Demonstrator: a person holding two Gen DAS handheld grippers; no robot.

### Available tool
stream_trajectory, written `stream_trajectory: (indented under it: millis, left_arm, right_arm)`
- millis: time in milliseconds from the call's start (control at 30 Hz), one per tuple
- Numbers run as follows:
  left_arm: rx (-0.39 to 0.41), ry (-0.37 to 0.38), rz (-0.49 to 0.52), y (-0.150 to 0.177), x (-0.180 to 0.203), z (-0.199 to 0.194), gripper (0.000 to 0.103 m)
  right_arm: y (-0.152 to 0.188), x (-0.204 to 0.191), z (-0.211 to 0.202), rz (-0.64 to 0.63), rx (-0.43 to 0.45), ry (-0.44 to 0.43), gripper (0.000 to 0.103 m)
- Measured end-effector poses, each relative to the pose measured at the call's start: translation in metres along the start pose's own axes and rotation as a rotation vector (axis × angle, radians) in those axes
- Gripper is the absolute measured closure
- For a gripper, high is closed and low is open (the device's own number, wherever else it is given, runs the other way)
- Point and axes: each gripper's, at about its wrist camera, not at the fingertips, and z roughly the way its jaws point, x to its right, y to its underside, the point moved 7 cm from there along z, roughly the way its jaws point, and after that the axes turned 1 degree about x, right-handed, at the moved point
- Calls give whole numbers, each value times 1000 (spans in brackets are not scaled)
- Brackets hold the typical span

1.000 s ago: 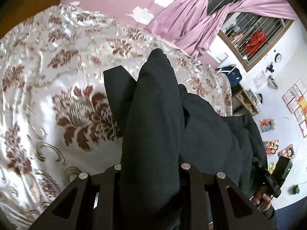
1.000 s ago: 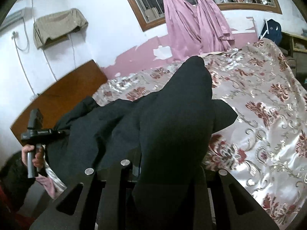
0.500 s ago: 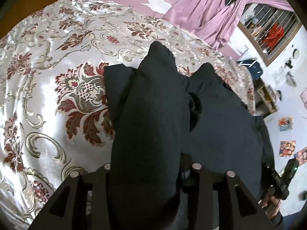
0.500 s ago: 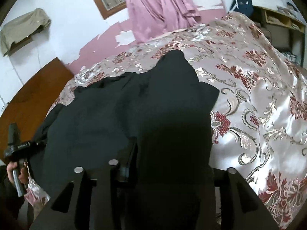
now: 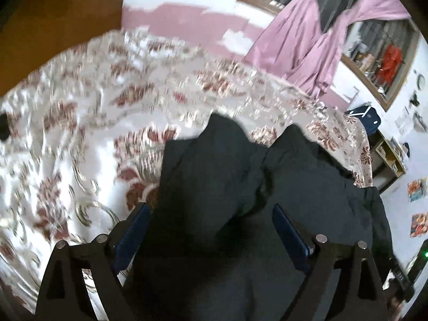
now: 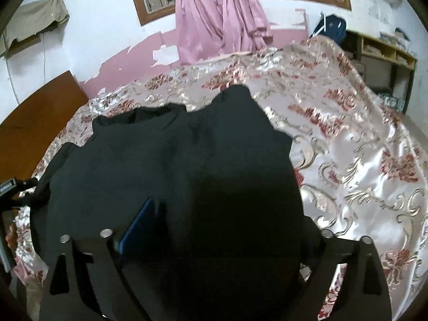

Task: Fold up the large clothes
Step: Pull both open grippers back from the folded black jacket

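Release on the bed
Both your grippers, left (image 5: 208,230) and right (image 6: 214,230), clamped a second ago, are opening wide; the dark garment (image 6: 165,165) lies loose between them, fold laid.

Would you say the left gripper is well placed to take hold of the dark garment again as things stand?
Probably yes. The left gripper has its jaws opening, and the dark garment lies bunched right between its fingers on the floral bedspread, with nothing else in the way.

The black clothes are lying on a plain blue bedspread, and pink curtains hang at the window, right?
Not quite. The bedspread is not plain blue: it is shiny white with red and gold flowers, as the right wrist view shows. The black clothes do lie on it, and the curtains are pink.
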Motion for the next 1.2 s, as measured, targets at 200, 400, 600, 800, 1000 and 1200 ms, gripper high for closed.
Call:
stream_trajectory:
  millis: [200,400,600,800,1000,1200]
  left_arm:
    - [180,-14,118,-5,26,-46,0]
    - [286,-6,198,7,52,-83,0]
    - [336,14,200,29,65,-115,0]
    - [381,14,200,54,68,-146,0]
    - [415,18,207,74,69,-179,0]
    - [450,-4,226,90,70,-201,0]
  right_arm:
    - [-9,-9,-27,-47,80,33,7]
    - [-15,-26,-68,-125,228,59,2]
    - [-15,-56,-110,-193,334,40,2]
    - [-5,-73,-145,-193,399,4,2]
    - [11,-83,-177,-168,456,-35,2]
    - [27,-90,-194,-167,478,-58,2]
